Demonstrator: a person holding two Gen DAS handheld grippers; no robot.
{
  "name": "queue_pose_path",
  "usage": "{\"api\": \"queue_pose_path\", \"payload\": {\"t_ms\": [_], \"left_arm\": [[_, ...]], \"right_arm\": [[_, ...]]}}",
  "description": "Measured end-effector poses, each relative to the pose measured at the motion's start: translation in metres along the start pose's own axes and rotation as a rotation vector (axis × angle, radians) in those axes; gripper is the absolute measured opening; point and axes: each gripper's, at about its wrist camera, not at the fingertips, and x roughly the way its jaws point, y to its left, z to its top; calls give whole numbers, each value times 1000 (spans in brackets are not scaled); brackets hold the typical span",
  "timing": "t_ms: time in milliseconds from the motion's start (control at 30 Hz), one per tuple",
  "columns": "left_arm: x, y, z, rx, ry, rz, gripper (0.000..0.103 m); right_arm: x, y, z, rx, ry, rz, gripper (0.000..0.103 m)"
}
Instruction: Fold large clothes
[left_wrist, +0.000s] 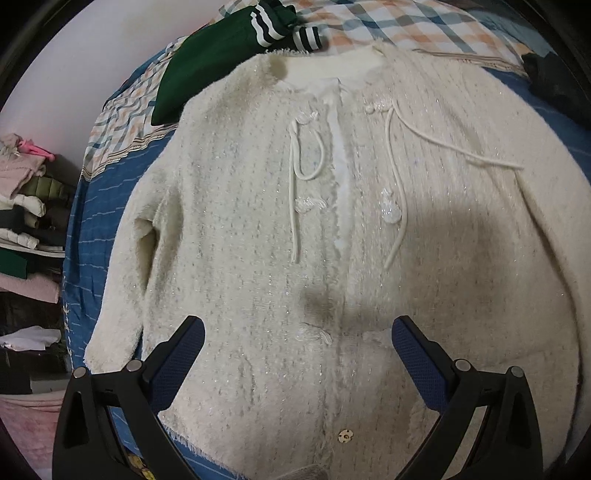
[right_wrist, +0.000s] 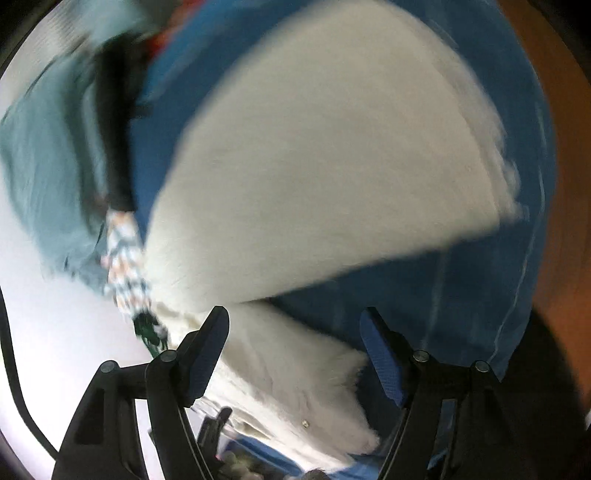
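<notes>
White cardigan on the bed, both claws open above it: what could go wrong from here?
1. Loose cords on the white cardigan could snag or bunch into a fold.
2. The green garment touches the collar and may drag along.
3. The right claw view is blurred; its grasp on the hem may miss.

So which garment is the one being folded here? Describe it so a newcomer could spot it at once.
On the blue bed cover, it is the cream fuzzy cardigan spread flat, front up. Unlike the dark green striped garment beside its collar, it has white cords dangling down its chest.
</notes>
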Motion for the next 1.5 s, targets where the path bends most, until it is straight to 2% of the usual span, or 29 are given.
{"api": "queue_pose_path", "payload": {"t_ms": [100, 133, 167, 200, 233, 300, 433, 467, 533, 600, 667, 700, 767, 900, 933, 967, 1000, 1067, 1100, 1267, 1400, 1467, 1500], "left_arm": [[5, -1, -1, -7, 8, -1, 103], [5, -2, -3, -8, 8, 1, 103], [5, -3, -3, -8, 5, 1, 103], [5, -4, -3, -7, 3, 2, 103], [4, -5, -4, -7, 2, 1, 103], [1, -5, -5, -8, 0, -6, 103], [-8, -8, -6, -6, -23, -32, 103], [-8, -10, -7, -4, -26, -35, 103], [-5, -13, -7, -1, -15, -41, 103], [0, -15, -9, -9, 5, -49, 103], [6, -17, -11, -8, 13, -44, 103], [10, -18, -12, -6, 16, -39, 103], [15, -18, -11, -3, 20, -27, 103], [23, -11, -3, -19, 14, -4, 103], [25, -8, -1, -28, 13, 0, 103], [26, -5, 1, -38, 12, -1, 103], [27, -1, 3, -49, 10, -1, 103], [28, 9, 7, -73, 6, 1, 103], [29, 15, 8, -87, 3, 0, 103], [39, 60, 8, -200, 10, 8, 103], [52, 101, -2, -310, 38, 8, 103], [61, 127, -11, -370, 55, 9, 103], [65, 138, -15, -393, 62, 12, 103]], "right_arm": [[18, -18, 10, 81, -95, 84, 75], [20, -17, 14, 100, -139, 118, 67], [21, -12, 18, 119, -176, 144, 56], [20, -4, 23, 130, -198, 171, 19], [23, 8, 27, 120, -220, 192, 7], [18, 36, 29, 61, -290, 206, 7], [-20, 102, 19, -196, -460, 216, 7], [-24, 108, 18, -234, -475, 212, 7], [-16, 110, 25, -300, -445, 163, 8], [7, 89, 44, -255, -357, 109, 13], [29, 54, 56, -177, -270, 103, 33], [40, 41, 61, -140, -253, 127, 40], [57, 30, 66, -84, -261, 205, 41], [71, 38, 75, -33, -303, 272, 44], [74, 43, 75, -26, -315, 277, 41], [80, 56, 75, -37, -327, 270, 30], [82, 68, 74, -60, -335, 265, 10], [80, 106, 68, -132, -365, 238, 10], [60, 110, 67, -170, -377, 228, 10], [19, 214, 26, -483, -439, 183, 9], [26, 304, -59, -777, -417, 149, 9], [55, 345, -113, -948, -373, 128, 9], [67, 351, -136, -1010, -359, 118, 9]]}}
